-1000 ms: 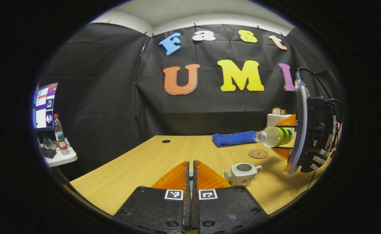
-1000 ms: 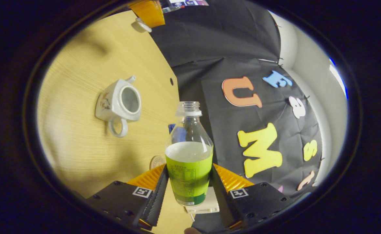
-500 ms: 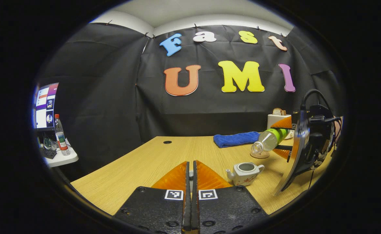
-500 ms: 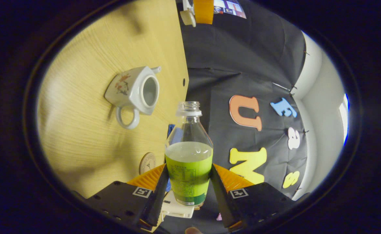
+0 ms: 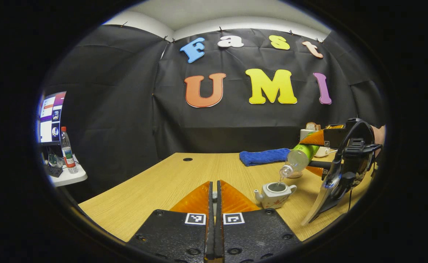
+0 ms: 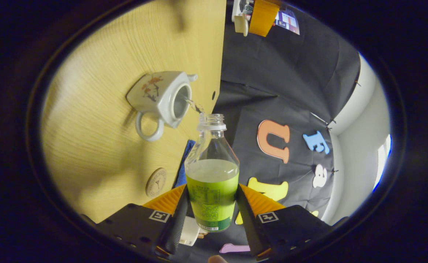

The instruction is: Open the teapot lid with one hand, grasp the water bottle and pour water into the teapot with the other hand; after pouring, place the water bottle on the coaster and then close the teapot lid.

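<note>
A small white teapot (image 5: 274, 191) (image 6: 159, 98) stands open on the wooden table (image 5: 170, 182). My right gripper (image 6: 212, 190) (image 5: 310, 155) is shut on a clear water bottle (image 6: 212, 175) (image 5: 298, 157) with a green label. The bottle is tilted mouth-down over the pot. A thin stream of water (image 5: 281, 179) (image 6: 192, 104) runs from its mouth into the opening. My left gripper (image 5: 214, 184) (image 6: 259, 16) hovers left of the pot, shut on the white teapot lid (image 6: 240, 23). A round brown coaster (image 6: 156, 182) (image 5: 294, 174) lies behind the pot, partly hidden by the bottle.
A folded blue towel (image 5: 263, 156) lies at the back of the table. A white box with bread (image 5: 310, 131) stands at the back right. Off the table's left edge, a side table (image 5: 68, 177) holds a monitor (image 5: 51, 117) and another bottle (image 5: 67, 149).
The right gripper has tipped the bottle from level to mouth-down and lowered it over the teapot; water now flows into the pot. The left gripper has stayed still.
</note>
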### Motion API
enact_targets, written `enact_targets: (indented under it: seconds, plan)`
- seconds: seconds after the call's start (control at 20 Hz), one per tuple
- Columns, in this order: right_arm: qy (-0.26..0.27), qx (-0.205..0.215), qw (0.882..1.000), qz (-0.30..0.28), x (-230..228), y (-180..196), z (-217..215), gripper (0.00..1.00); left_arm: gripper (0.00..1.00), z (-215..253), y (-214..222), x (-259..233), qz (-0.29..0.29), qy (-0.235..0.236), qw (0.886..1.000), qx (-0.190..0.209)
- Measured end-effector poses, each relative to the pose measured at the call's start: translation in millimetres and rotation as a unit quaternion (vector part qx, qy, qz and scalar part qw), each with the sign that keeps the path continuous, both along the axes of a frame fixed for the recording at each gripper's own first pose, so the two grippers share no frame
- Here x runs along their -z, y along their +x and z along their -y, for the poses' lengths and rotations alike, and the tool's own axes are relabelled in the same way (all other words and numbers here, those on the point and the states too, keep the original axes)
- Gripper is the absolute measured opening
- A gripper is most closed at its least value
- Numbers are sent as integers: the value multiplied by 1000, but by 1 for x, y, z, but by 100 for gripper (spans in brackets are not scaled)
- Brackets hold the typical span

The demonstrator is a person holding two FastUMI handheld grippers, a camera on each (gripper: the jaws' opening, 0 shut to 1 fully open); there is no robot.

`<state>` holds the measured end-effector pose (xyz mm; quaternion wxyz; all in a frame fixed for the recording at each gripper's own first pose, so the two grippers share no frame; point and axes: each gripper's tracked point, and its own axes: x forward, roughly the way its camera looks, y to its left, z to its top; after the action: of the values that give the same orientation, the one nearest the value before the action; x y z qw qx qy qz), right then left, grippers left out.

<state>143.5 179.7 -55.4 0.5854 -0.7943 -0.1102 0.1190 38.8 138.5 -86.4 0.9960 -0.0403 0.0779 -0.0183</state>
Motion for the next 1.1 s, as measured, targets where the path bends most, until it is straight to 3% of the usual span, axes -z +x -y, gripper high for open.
enact_targets:
  seconds: [1.1]
  plan:
    - [-68, -28, 996, 43, -10, 2, -6, 71, 3, 3, 1, 2, 0, 2, 1000, 7]
